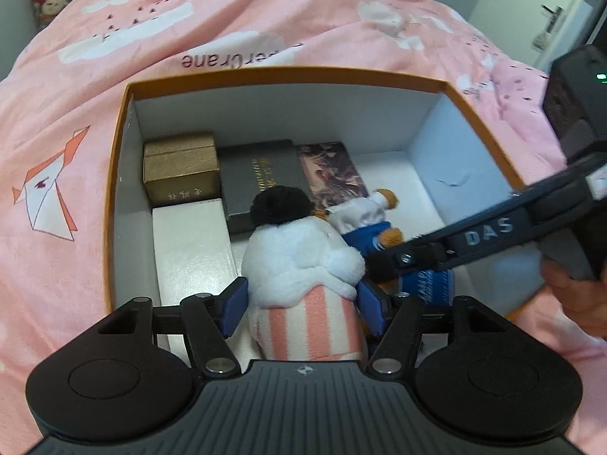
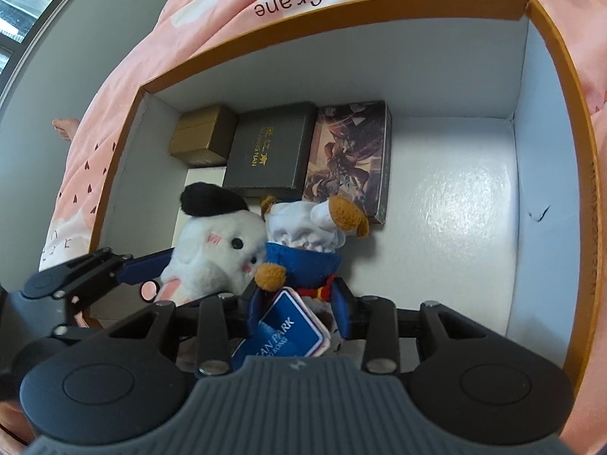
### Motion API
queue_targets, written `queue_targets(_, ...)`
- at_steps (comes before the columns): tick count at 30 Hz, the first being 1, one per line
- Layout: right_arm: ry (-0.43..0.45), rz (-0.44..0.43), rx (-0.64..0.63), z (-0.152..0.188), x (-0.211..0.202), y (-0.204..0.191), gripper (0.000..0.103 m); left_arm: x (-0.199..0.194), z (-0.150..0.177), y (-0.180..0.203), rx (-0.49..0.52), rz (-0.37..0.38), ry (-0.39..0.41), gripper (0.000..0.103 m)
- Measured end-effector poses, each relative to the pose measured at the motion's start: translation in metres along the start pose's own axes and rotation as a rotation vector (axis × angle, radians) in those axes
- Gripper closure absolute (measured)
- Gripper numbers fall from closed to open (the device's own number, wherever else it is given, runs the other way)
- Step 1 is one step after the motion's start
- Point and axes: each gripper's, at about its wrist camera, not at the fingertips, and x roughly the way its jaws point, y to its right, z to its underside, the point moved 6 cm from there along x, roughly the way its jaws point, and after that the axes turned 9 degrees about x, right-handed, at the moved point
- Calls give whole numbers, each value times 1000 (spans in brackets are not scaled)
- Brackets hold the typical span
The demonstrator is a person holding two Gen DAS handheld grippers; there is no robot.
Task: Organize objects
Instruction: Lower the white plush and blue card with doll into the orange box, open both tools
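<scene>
My left gripper (image 1: 301,305) is shut on a white plush toy (image 1: 299,254) with a black hat and pink-striped body, held inside the orange-rimmed box (image 1: 288,77). My right gripper (image 2: 297,307) is shut on a small brown bear (image 2: 303,250) in blue and white clothes with a blue tag, right beside the white plush (image 2: 216,254). The bear also shows in the left wrist view (image 1: 373,216), with the right gripper's arm (image 1: 474,235) crossing over it. The left gripper's fingers (image 2: 140,265) show at the plush in the right wrist view.
In the box's far left lie a gold box (image 1: 180,168), a white box (image 1: 191,239), a black box (image 1: 261,180) and a picture-covered box (image 1: 332,174). The box's right half (image 2: 455,227) has bare white floor. A pink quilt (image 1: 227,26) surrounds it.
</scene>
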Motion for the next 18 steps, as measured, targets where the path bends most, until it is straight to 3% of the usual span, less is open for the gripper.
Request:
queue_targets(4,16,10,-32,2,-5,-4,57,-18,-3,-4,-18,64,18,34)
queue_targets(7,26,-8,-42,3,-15,-6,56,-25,-7,-12,-62,103,21,46)
queue_targets(11,29,1,-64,5,-19,-8,62,-15,-5,-18,-72,82,-22,67)
queue_targets(12,27,6,-65,6,-18,-8,71,-11,-4,-17,-73,87,-34,67)
queue_targets(13,19,9,-64,7,-16,-8,74,-9,-2,-17,-74,87,-38,68)
queue_targets(18,25,7,-47,8,-9,-5,74,1,0,-12,-66,60,-48,68)
